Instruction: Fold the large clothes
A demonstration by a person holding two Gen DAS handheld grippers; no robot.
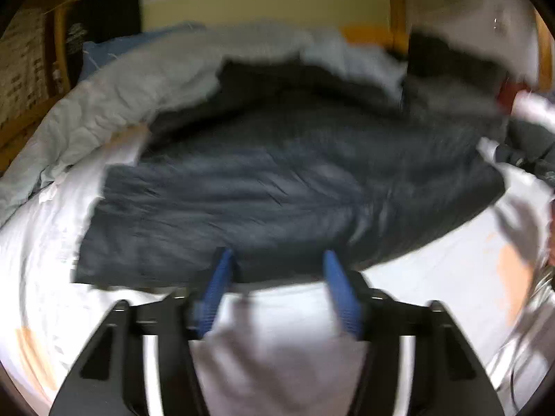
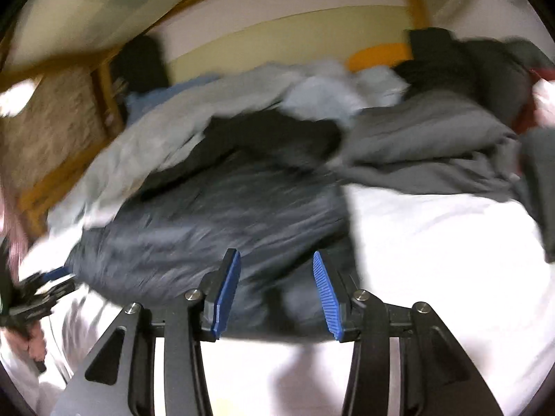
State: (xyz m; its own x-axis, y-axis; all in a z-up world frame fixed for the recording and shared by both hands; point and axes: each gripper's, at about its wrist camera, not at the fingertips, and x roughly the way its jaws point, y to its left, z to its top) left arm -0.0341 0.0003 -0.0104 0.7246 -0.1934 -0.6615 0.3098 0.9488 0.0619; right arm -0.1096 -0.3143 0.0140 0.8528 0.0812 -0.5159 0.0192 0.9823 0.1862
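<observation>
A large dark navy garment [image 1: 277, 180] lies spread flat on the white bed sheet [image 1: 433, 277]. In the left wrist view my left gripper [image 1: 277, 253] hovers at the garment's near hem. Its blue pads [image 1: 218, 287] stand apart and grip nothing. In the right wrist view the same garment [image 2: 215, 228] lies to the left, and my right gripper [image 2: 276, 253] stands open over its near right corner with cloth below the gap. The left gripper [image 2: 38, 294] also shows at the left edge of that view, held by a hand [image 2: 31, 343]. Both views are blurred.
A pale blue-grey duvet [image 1: 145, 79] is bunched along the far left of the bed. A pile of grey clothes [image 2: 433, 138] lies at the back right. A wooden bed frame [image 2: 104, 93] and a yellow wall [image 1: 263, 3] stand behind. White sheet [image 2: 433, 260] spreads to the right.
</observation>
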